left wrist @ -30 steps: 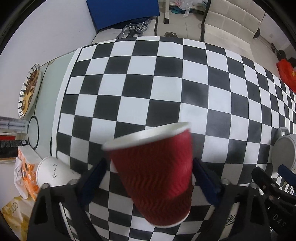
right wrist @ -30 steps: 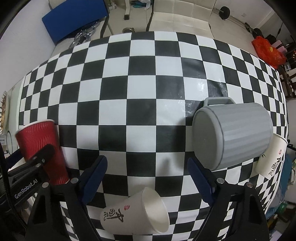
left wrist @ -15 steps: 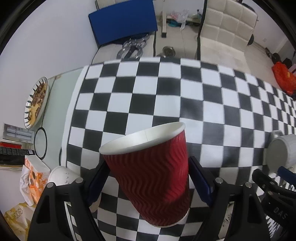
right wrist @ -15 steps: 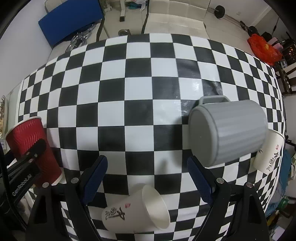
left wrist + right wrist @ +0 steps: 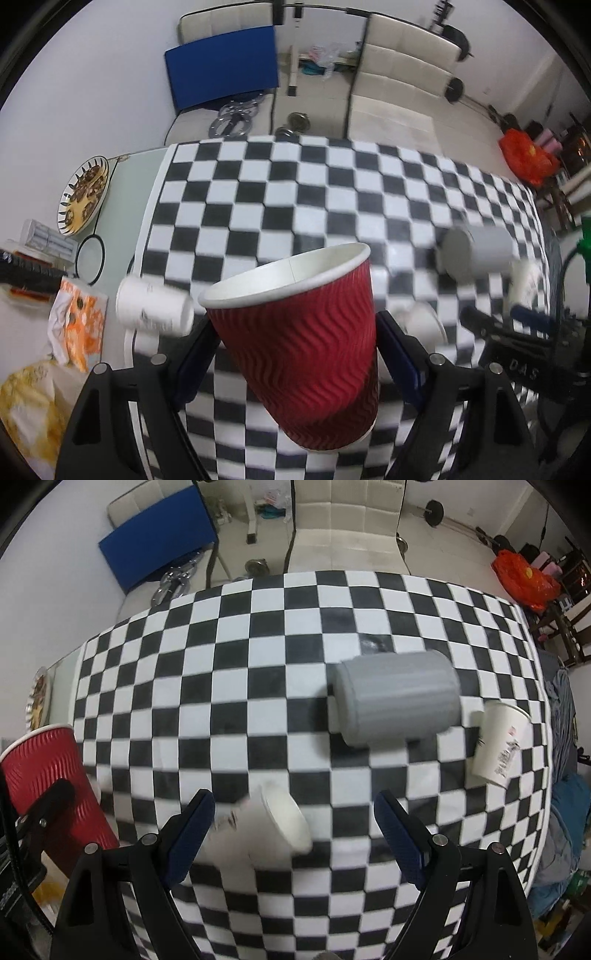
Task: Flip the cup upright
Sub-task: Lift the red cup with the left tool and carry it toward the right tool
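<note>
Two claws: left gripper (image 5: 293, 354) clamps the red ribbed paper cup (image 5: 299, 339), mouth up, slightly tilted; right gripper (image 5: 293, 830) spread wide above a sideways white paper cup (image 5: 266, 827).

The letters "DAS" are showing on the black gripper body (image 5: 522, 365) at right; cup markings are blurring, unreadable.

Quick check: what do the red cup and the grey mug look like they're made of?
Red cup: apparently paper, matte, with a wavy ripple-embossed sleeve, white lining and rolled rim. Grey mug: rigid with a matte, vertically ribbed wall; plastic or glazed ceramic, motion blur leaves it open.
</note>
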The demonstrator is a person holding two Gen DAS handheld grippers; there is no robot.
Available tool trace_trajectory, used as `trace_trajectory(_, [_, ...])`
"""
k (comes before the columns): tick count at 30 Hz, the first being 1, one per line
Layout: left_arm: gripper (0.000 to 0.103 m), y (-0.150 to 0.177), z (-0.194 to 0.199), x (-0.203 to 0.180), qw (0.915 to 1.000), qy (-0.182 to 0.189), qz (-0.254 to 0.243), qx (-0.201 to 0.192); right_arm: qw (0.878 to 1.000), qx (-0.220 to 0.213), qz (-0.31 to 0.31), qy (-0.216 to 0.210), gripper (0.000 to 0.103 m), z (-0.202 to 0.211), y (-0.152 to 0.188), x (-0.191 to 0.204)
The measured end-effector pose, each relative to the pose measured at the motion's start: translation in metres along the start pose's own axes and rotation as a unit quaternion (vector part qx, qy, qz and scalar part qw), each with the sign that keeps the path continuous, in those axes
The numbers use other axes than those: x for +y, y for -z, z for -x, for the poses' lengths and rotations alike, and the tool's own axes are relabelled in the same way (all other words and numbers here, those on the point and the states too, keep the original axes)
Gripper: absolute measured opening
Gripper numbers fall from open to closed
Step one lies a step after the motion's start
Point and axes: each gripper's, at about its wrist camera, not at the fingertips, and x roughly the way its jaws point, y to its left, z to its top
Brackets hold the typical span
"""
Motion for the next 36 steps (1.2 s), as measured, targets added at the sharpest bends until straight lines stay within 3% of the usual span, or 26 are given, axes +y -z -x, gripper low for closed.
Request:
trace_trajectory(6, [0.082,0.071,0.01,-0.039,0.9991,-0.006,-0.037,0.022,1.0,0.003,0.011,0.005,0.09,0.016,0.07,-0.039])
trace_trajectory(10, [0.082,0.12,-0.007,-0.067,0.9979,0.006,-0.039,0.052,1.0,0.03,-0.002,0.006,0.09,0.003,0.126,-0.071])
trace_trajectory(17, [0.082,0.173,-0.045,-0.117,0.9942,0.023,-0.057,0.088,0.997,0.068,-0.023,0.015,0.09,-0.031,0.199,-0.119])
trace_trajectory(21, [0.082,0.188,-0.068,-0.143,0.9916,0.02,-0.076,0.103,0.996,0.079,-0.041,0.016,0.09,-0.048,0.22,-0.147])
trace_trajectory(27, [0.082,0.185,-0.09,-0.156,0.9917,0.005,-0.075,0.105,0.994,0.087,-0.058,0.018,0.09,-0.055,0.241,-0.171])
trace_trajectory(36, [0.087,0.178,-0.1,-0.158,0.9917,-0.001,-0.063,0.112,0.994,0.083,-0.065,0.022,0.09,-0.053,0.25,-0.173])
